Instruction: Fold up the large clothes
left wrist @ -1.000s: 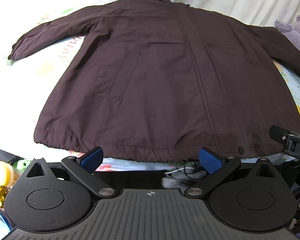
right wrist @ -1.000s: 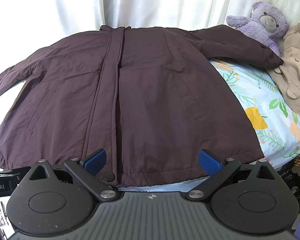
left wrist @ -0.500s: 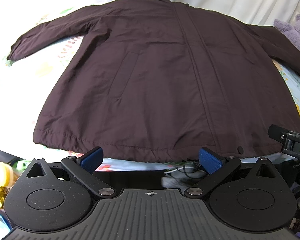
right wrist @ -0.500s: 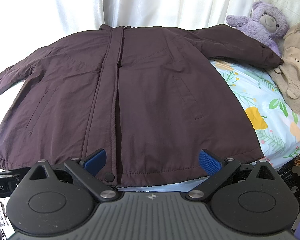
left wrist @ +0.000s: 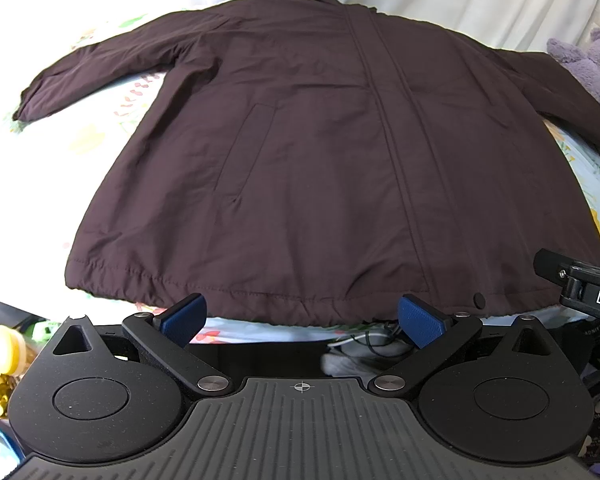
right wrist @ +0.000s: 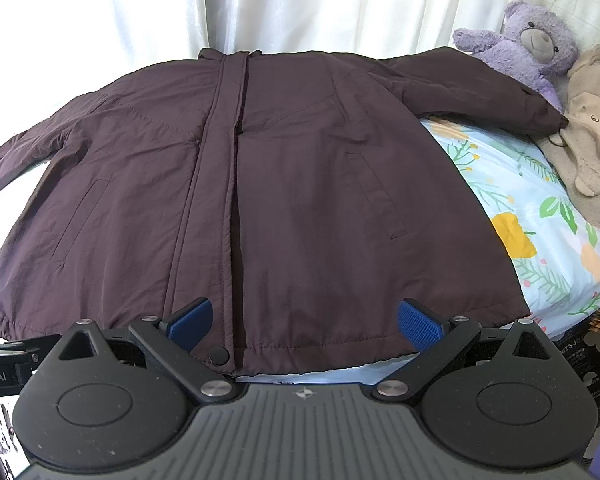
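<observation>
A large dark maroon jacket (left wrist: 320,152) lies flat and front-up on a bed, sleeves spread out to both sides, collar at the far end. It also fills the right wrist view (right wrist: 260,184). My left gripper (left wrist: 302,318) is open and empty, just short of the jacket's near hem, left of the front placket. My right gripper (right wrist: 304,322) is open and empty over the near hem, its left blue pad beside the bottom snap button (right wrist: 219,356). The right gripper's body shows at the right edge of the left wrist view (left wrist: 580,288).
The bed has a floral sheet (right wrist: 520,216). A purple teddy bear (right wrist: 528,46) and a beige plush toy (right wrist: 592,136) lie by the jacket's right sleeve cuff. White curtains (right wrist: 300,4) hang behind the bed. Clutter and cables (left wrist: 360,344) sit below the bed's near edge.
Both grippers have hardly moved; the left view has shifted very slightly. The jacket lies as before.
</observation>
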